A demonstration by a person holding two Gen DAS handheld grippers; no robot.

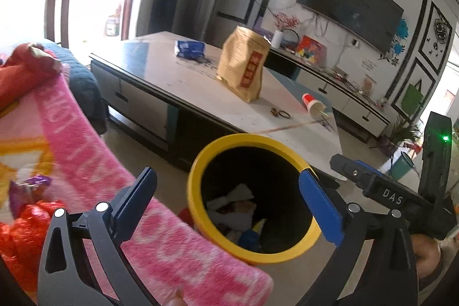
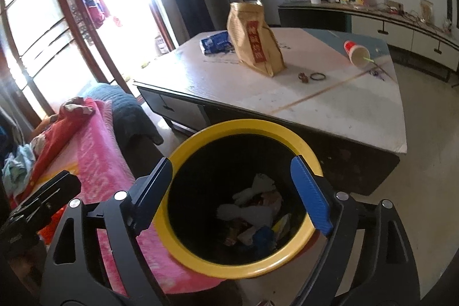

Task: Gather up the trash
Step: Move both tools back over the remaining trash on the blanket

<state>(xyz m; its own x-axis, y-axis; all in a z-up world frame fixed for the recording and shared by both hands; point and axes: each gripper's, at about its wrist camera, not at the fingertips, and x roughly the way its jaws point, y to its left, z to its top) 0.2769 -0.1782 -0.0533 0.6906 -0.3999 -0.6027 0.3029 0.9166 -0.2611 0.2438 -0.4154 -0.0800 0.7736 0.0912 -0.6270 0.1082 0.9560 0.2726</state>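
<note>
A yellow-rimmed black bin [image 1: 198, 162] [image 2: 183, 148] stands on the floor by the coffee table, with crumpled wrappers and paper [image 2: 258, 208] inside. My left gripper [image 1: 229, 191] is open and empty above the bin's mouth. My right gripper [image 2: 232, 179] is open and empty over the bin too; its body shows at the right of the left wrist view [image 1: 393, 194]. On the table lie a tipped red paper cup [image 1: 314, 103] [image 2: 357, 50], a blue packet [image 1: 189, 48] [image 2: 215, 42] and a standing brown paper bag [image 1: 243, 65] [image 2: 255, 39].
The low coffee table [image 2: 330, 105] stands behind the bin. A sofa with a pink blanket [image 1: 86, 162] [image 2: 94, 139] lies left, with shiny red and purple wrappers [image 1: 25, 205] on it. A TV cabinet [image 2: 401, 27] runs along the far wall. Small rings [image 2: 315, 76] lie on the table.
</note>
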